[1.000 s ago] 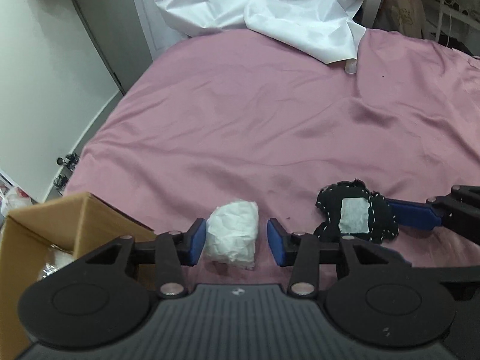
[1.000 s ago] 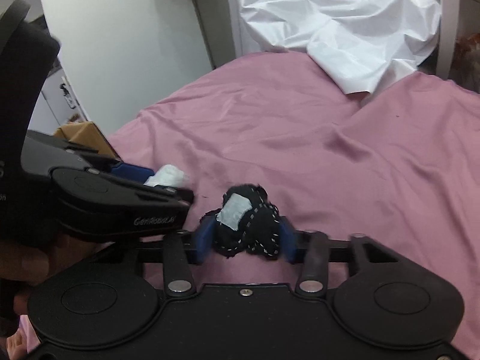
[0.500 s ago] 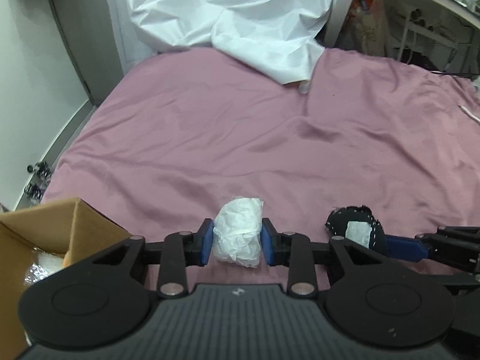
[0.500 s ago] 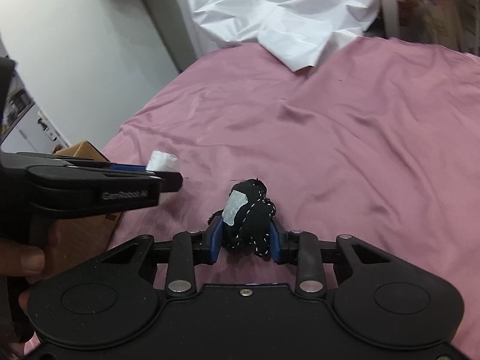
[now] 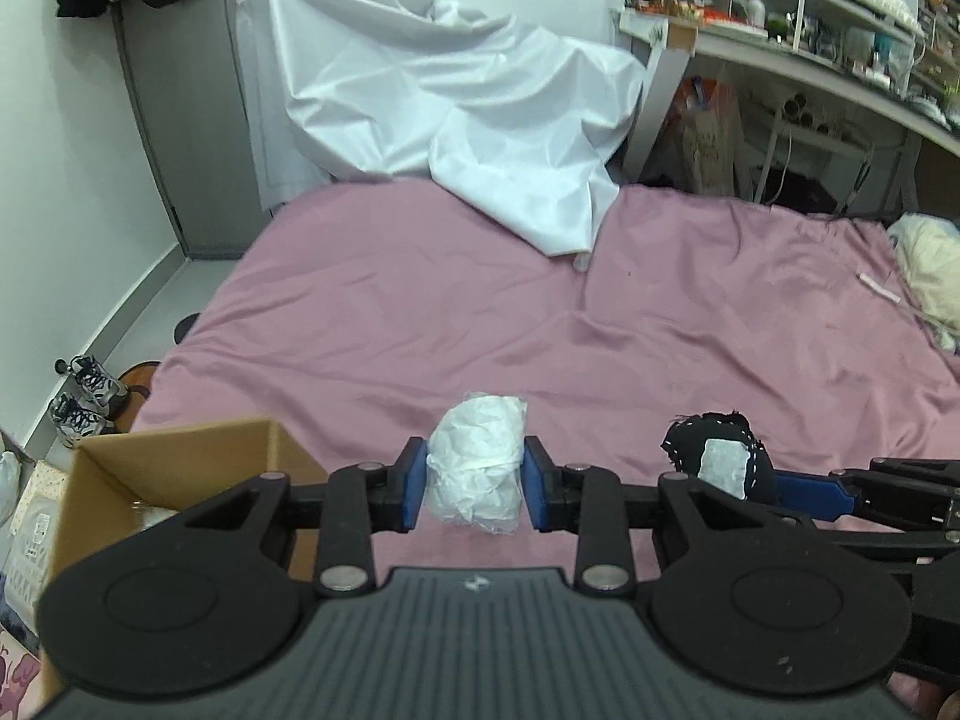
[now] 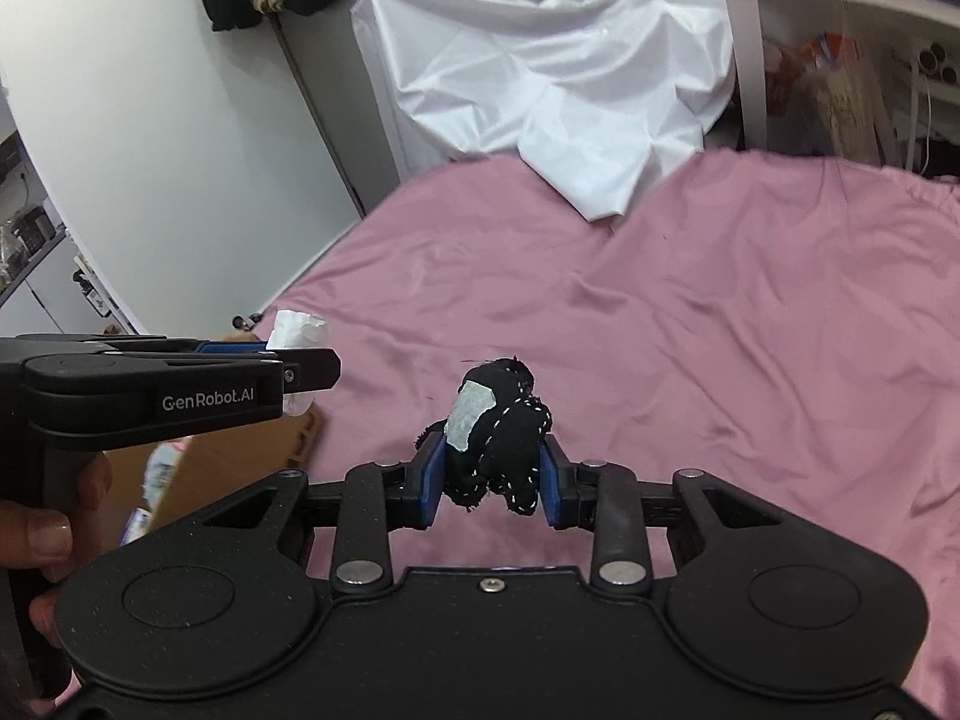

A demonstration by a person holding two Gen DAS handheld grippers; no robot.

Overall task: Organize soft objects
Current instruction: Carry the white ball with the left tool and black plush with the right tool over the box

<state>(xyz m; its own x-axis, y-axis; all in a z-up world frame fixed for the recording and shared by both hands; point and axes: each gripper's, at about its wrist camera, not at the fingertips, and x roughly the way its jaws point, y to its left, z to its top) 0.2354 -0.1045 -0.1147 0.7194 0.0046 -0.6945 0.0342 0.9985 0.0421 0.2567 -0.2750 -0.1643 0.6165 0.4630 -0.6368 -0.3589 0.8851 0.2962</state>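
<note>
Even, soft indoor light, mild sheen on the white sheet (image 5: 456,102), fisheye-bent edges, slightly blurred corners.

Pink-sheeted bed (image 5: 540,324), white wall (image 5: 54,192), cluttered shelves (image 5: 828,30)

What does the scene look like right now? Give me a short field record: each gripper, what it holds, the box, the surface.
left gripper: shut on the white wad, held clear of the bed
right gripper: shut on the black stitched bundle, white patch facing up-left
cardboard box: open, at the bed's near left edge, beside the left gripper; some items inside, unclear what
pink bedsheet: wrinkled
white cover: draped at the far end, one corner on the sheet
</note>
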